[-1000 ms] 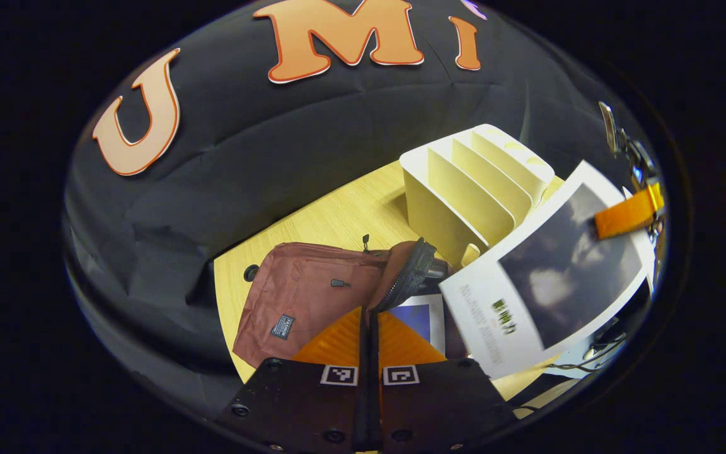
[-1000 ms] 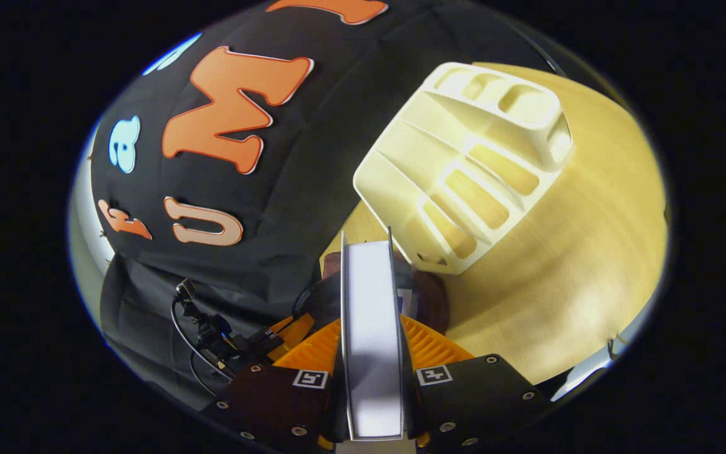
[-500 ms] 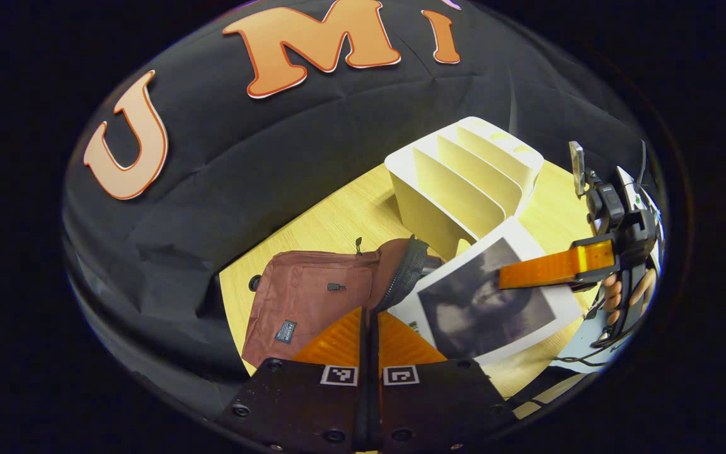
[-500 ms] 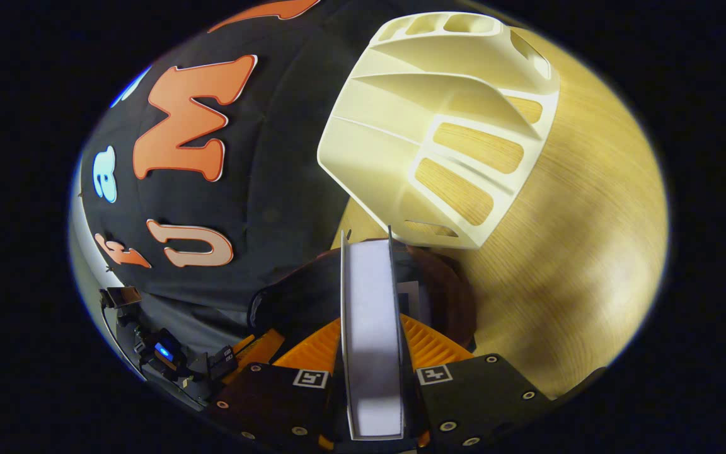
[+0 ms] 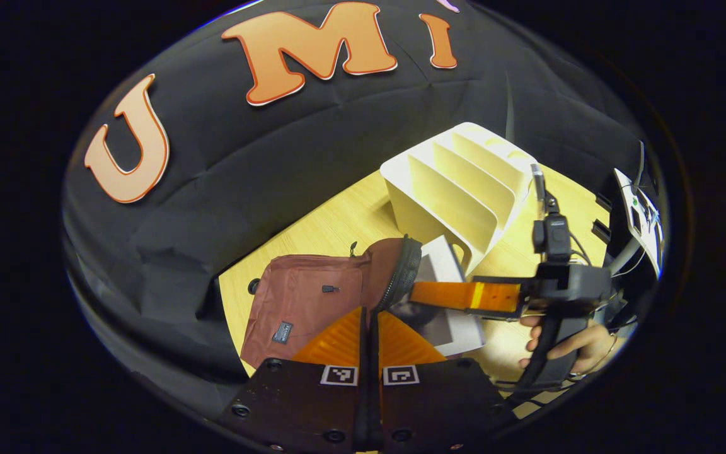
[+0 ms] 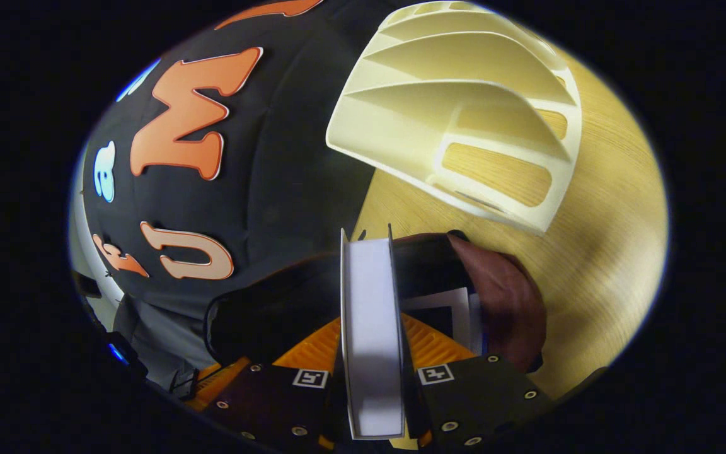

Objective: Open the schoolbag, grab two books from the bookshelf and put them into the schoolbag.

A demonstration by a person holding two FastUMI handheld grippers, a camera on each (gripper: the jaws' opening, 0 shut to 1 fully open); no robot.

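right gripper (image 6: 372, 353): clamped on the book (image 6: 370, 328), one finger on each cover, page edge facing the camera. The book's long axis runs straight out along the fingers toward 12 o'clock.

book vs bag: the schoolbag (image 6: 495, 302) mouth gapes right past the book's far end, at about 12 to 1 o'clock. From the left gripper view the book (image 5: 448, 296) has its leading corner at the opening, so I'd say it's going in now, not fully seated.

already inside: something flat and white-edged sits in the bag at about 1 o'clock of the fingers, probably the first book, can't say for sure.

left gripper (image 5: 369, 328): fingers pressed together, apparently on the bag's edge, but the contact is hidden. The schoolbag (image 5: 312, 296) lies just past them at 11 o'clock.

nearer hand: the right one, obviously.

in the way: the zipper rim (image 5: 401, 277) could snag a book corner.

around: the bookshelf (image 5: 457, 189) stands on the table (image 5: 331, 221) just behind the bag, slots look empty. A hand (image 5: 564, 347) holds the right gripper.
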